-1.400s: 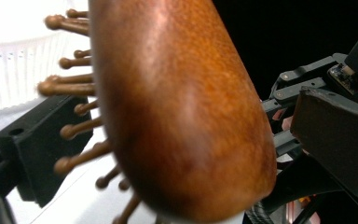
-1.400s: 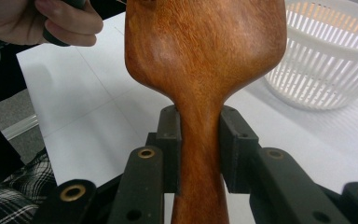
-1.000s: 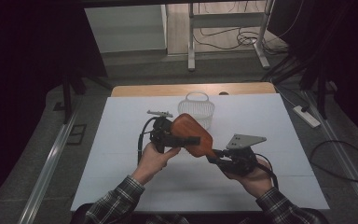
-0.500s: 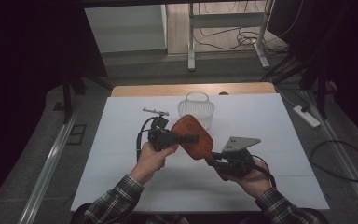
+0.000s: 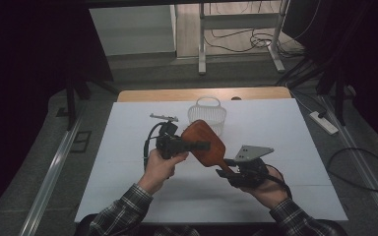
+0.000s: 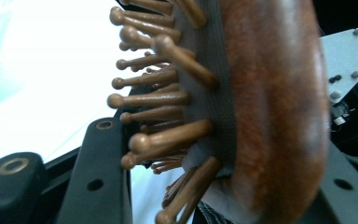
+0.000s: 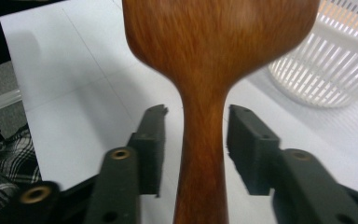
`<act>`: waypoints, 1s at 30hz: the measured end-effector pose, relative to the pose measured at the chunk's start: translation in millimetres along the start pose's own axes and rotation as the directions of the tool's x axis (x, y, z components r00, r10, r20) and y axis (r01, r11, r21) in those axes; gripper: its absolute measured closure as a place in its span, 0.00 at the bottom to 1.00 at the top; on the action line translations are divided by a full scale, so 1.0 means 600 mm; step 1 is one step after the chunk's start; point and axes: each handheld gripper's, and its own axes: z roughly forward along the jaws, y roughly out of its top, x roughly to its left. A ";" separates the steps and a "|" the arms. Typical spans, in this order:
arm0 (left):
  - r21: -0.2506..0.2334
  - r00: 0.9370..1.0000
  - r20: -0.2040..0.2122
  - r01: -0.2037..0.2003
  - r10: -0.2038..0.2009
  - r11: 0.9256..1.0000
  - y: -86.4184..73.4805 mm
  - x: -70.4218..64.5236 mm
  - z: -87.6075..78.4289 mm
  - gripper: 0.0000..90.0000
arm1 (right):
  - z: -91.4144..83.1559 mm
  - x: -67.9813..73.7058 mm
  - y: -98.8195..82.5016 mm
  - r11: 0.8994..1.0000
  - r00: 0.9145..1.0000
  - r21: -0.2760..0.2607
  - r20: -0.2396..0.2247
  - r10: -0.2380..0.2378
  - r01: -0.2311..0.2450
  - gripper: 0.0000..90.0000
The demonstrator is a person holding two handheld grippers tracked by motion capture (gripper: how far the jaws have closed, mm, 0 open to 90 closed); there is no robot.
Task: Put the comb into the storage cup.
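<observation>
The left gripper (image 5: pixel 197 146) is clamping the hairbrush (image 5: pixel 204 142) head; the right gripper's (image 7: pixel 196 149) jaws, apparently loosening, are flanking its handle above the tabletop's (image 5: pixel 128 196) middle.

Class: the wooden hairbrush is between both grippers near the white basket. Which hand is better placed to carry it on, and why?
Left. The left gripper clamps the hairbrush head, while the right gripper's jaws have just opened and stand clear of the handle. The basket is just beyond.

No readable text, label or number, as far as these dim views show
</observation>
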 end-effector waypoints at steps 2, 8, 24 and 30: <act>0.000 1.000 -0.015 -0.011 0.011 1.000 0.001 -0.003 -0.002 0.61 | 0.001 -0.001 -0.001 1.000 1.000 0.010 -0.002 0.006 -0.006 0.56; 0.002 0.998 -0.050 -0.028 0.028 1.000 0.000 -0.005 -0.007 0.60 | 0.000 -0.008 -0.004 0.999 0.999 0.026 -0.021 0.027 -0.027 0.45; 0.011 0.989 -0.125 -0.072 0.072 0.997 0.001 -0.011 -0.020 0.60 | -0.011 -0.028 -0.013 0.995 0.995 0.059 -0.054 0.088 -0.085 0.23; 0.013 0.985 -0.154 -0.080 0.081 0.997 0.002 -0.010 -0.027 0.60 | -0.009 -0.035 -0.019 0.991 0.992 0.090 -0.062 0.106 -0.100 0.16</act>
